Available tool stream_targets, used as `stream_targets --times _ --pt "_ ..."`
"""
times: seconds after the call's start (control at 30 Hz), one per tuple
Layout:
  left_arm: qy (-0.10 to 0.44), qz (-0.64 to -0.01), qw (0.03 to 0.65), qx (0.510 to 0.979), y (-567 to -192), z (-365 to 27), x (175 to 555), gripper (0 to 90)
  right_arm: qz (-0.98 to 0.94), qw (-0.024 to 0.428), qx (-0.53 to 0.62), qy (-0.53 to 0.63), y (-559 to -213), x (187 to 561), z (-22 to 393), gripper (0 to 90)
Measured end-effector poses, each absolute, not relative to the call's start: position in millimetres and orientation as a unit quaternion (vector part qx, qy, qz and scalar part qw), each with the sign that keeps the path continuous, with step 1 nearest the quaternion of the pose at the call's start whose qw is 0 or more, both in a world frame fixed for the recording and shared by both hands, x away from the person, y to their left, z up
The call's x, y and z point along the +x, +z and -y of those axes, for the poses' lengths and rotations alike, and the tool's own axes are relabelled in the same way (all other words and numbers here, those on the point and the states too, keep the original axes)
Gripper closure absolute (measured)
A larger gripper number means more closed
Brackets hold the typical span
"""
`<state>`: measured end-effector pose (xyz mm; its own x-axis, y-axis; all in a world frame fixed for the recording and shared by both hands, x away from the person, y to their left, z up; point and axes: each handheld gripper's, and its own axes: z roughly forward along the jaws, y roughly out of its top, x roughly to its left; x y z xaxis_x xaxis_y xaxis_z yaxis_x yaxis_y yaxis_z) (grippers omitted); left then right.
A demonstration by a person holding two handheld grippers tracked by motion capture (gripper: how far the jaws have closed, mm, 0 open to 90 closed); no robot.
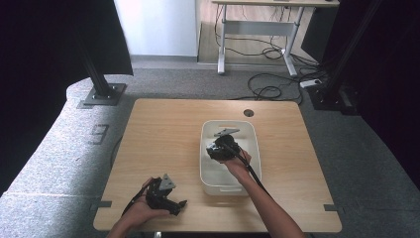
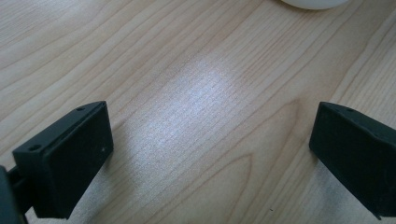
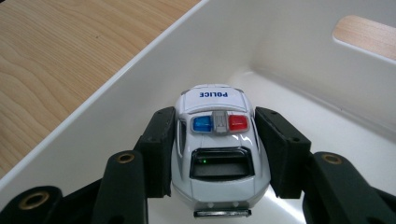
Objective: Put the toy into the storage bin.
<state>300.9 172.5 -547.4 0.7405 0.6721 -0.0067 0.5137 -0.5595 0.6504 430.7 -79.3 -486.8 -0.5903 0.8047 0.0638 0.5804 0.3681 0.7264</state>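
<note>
Right claw (image 3: 215, 154) clamps police car (image 3: 215, 144) inside bin (image 3: 116, 88).

Toy police car (image 3: 218, 149): rear bumper cut by the bottom edge of the right gripper view; wheels and underside hidden, so contact with the bin floor can't be told. High view: car hidden under right tongs (image 1: 224, 148) and hand. White bin (image 2: 314, 3) cut to a sliver at the top edge of the left gripper view. Left tongs (image 2: 210, 154): both tips clipped by the frame edges.
</note>
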Motion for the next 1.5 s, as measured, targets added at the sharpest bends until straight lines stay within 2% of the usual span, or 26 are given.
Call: stream_targets --times 1.33,1.5 --pt "0.122 -0.34 0.323 0.875 -547.3 -172.4 300.7 0.0 -0.852 0.101 0.429 0.284 -513.4 444.5 69.0 49.3" --pt "0.122 -0.34 0.324 0.875 -547.3 -172.4 300.7 0.0 -0.85 0.095 0.43 0.288 -513.0 444.8 69.8 46.9"
